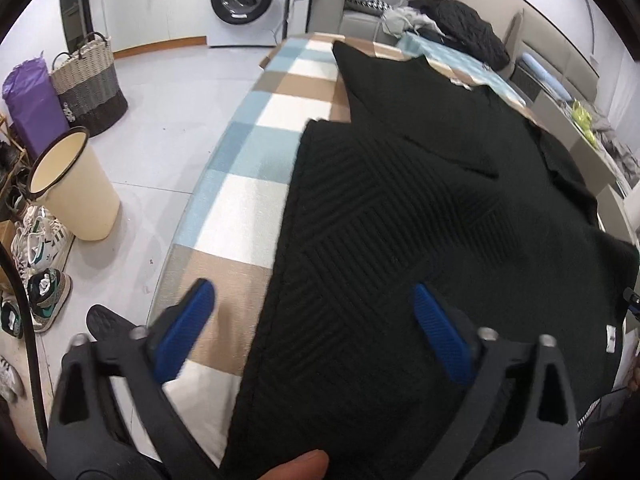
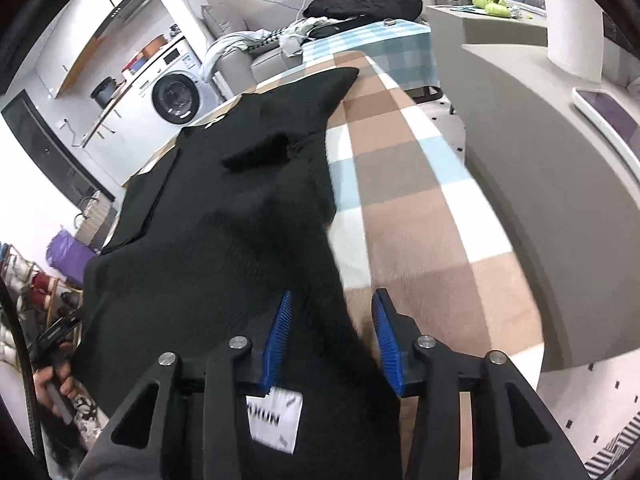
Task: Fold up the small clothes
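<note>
Bright, even indoor light fills both fisheye views, whose edges curve into dark corners, while motion blur smears the checked cloth point(image 2: 420, 216) and the black garment point(image 1: 400, 220) swallows detail.

The garment point(image 1: 420, 200) lies on the checked blanket point(image 1: 256, 168). Beyond the blanket's far end stands the washing machine point(image 1: 244, 0). Left of the blanket sits the bucket point(image 1: 72, 188), the basket point(image 1: 90, 84) behind it.

Close downward wrist views, shared garment point(image 1: 400, 200)
</note>
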`<state>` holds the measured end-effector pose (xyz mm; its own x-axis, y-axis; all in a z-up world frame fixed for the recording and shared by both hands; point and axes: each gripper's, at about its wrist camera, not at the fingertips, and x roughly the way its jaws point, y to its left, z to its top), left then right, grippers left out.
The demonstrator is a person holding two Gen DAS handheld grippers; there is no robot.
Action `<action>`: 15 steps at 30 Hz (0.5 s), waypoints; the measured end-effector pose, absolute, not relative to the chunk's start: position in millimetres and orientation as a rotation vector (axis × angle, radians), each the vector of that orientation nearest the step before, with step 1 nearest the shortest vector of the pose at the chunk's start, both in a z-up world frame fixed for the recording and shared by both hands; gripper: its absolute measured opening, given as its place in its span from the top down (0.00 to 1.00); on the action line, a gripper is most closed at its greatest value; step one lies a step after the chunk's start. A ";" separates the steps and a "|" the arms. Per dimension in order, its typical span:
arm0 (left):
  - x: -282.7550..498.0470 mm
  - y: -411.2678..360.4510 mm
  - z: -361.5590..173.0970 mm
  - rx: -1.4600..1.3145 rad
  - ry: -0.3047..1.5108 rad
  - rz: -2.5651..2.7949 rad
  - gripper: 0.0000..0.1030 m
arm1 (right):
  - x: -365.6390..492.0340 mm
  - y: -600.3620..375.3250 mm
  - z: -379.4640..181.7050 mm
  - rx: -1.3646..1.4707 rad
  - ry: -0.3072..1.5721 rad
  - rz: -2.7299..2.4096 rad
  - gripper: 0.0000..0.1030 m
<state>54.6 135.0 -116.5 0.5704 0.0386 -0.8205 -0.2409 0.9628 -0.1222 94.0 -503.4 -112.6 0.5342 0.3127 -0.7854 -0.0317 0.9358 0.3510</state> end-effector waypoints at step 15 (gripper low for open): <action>31.5 121.1 -92.2 -0.208 0.820 0.131 0.95 | 69.1 -495.0 -104.5 0.228 0.845 0.279 0.95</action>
